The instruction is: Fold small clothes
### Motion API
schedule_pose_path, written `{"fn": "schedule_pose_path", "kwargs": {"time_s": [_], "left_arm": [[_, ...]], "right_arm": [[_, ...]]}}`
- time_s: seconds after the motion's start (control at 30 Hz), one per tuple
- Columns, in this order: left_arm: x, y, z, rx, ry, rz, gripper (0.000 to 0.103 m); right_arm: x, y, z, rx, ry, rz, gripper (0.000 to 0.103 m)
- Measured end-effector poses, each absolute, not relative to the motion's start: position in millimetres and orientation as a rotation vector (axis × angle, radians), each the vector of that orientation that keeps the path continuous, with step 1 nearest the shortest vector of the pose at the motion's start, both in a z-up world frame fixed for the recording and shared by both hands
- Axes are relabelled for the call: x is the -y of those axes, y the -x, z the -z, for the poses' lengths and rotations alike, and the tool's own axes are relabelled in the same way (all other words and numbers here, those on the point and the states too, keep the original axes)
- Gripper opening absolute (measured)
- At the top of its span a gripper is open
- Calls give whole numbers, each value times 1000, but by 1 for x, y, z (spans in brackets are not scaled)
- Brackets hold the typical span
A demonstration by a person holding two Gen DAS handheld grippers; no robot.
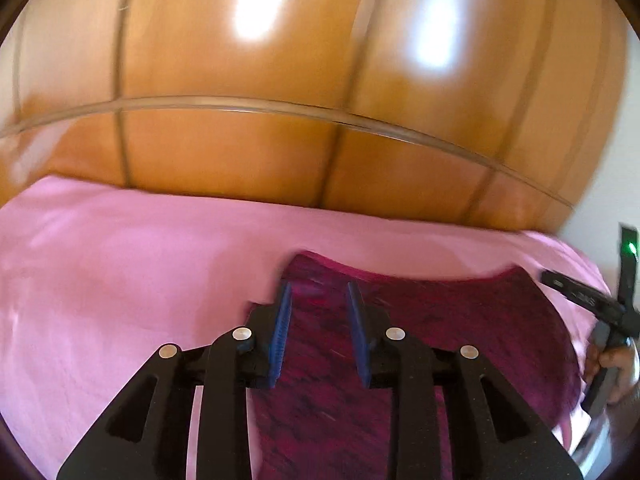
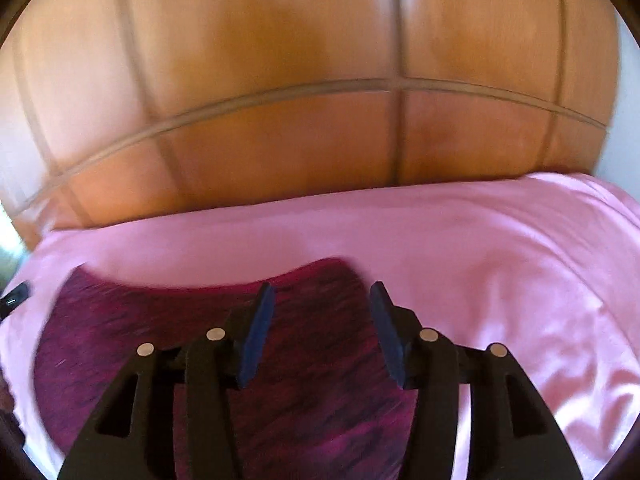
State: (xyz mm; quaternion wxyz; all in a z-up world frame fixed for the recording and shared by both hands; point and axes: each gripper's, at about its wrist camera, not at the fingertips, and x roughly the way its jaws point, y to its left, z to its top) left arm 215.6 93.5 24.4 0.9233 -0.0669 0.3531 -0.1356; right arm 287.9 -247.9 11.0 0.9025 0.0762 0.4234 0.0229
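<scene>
A small magenta garment with dark flecks (image 1: pixel 460 320) lies flat on a pink sheet (image 1: pixel 120 280). In the left wrist view my left gripper (image 1: pixel 319 288) hovers over the garment's far left corner, jaws apart, the blue pads (image 1: pixel 282 320) clear of the cloth. In the right wrist view the same garment (image 2: pixel 140 320) spreads out to the left. My right gripper (image 2: pixel 322 286) stands open wider over its far right corner, with nothing pinched. The right gripper's body (image 1: pixel 580 300) and the hand holding it (image 1: pixel 612 364) show at the left view's right edge.
Glossy orange-brown wooden panels (image 1: pixel 240 140) rise just behind the sheet's far edge (image 2: pixel 360 196). A pale wall (image 1: pixel 624 160) shows at the right. The pink sheet (image 2: pixel 520 280) stretches bare to the right of the garment.
</scene>
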Motion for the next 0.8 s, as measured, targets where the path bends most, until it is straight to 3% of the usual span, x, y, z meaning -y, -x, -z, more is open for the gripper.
{"fn": "schedule_pose_path", "kwargs": {"time_s": [0.17,0.23,0.43,0.67,0.77,0.8], "left_arm": [[-65,-213,3,-824,70,320,26],[-64,-223,21,-888,67,276,26],[-74,-244,39,-954,148,193,26],[-79,-230,29,-932,174,163,26],[-93,-204,14,-887,200,149,26],[-99,-196,11,-875,214,144,29]], "right_arm": [[199,-278,4,-1000,-151,-226,50],[182,-280,15,-1038,-91,-233,31],[173,-302,42,-1092,-37,-141,24],[167,-313,45,-1080,-28,-110,25],[181,-297,27,-1042,-82,-124,35],[183,-287,20,-1024,-95,-130,43]]}}
